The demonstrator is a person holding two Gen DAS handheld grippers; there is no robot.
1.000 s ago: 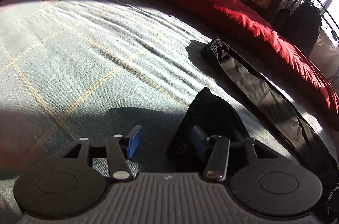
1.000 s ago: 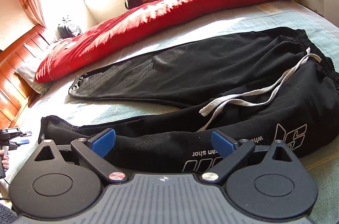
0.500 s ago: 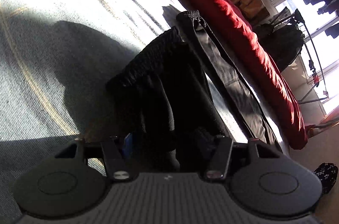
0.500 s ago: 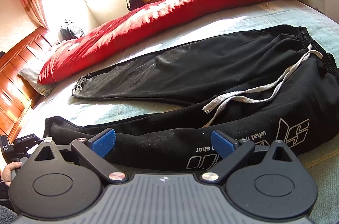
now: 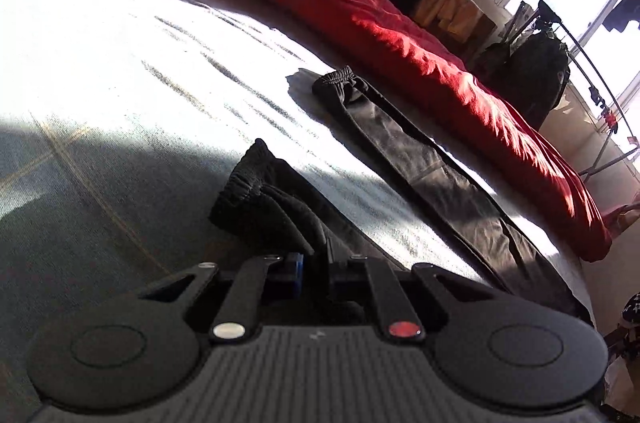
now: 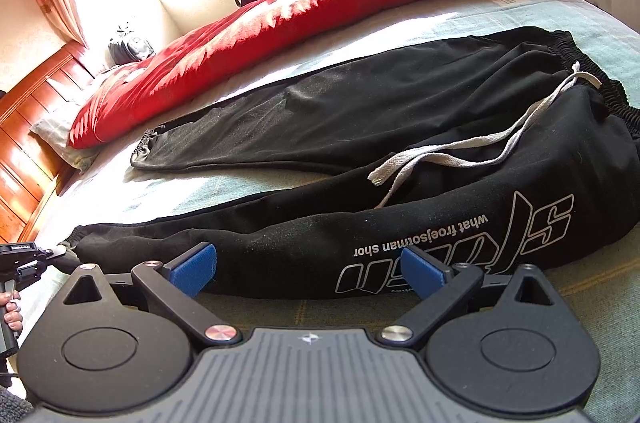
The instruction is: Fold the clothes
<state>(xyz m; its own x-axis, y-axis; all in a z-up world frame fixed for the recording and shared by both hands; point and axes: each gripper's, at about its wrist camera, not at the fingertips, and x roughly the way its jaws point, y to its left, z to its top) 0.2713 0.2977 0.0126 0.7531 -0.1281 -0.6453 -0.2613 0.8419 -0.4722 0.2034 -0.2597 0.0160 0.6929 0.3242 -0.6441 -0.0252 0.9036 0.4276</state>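
We see matt black cloth in the trousers, with a woven white cord and ribbed cuffs. The quilt is red cloth with a slight sheen, the sheet a coarse, matt weave. The headboard is glossy wood; our grippers' pads look like blue felt.
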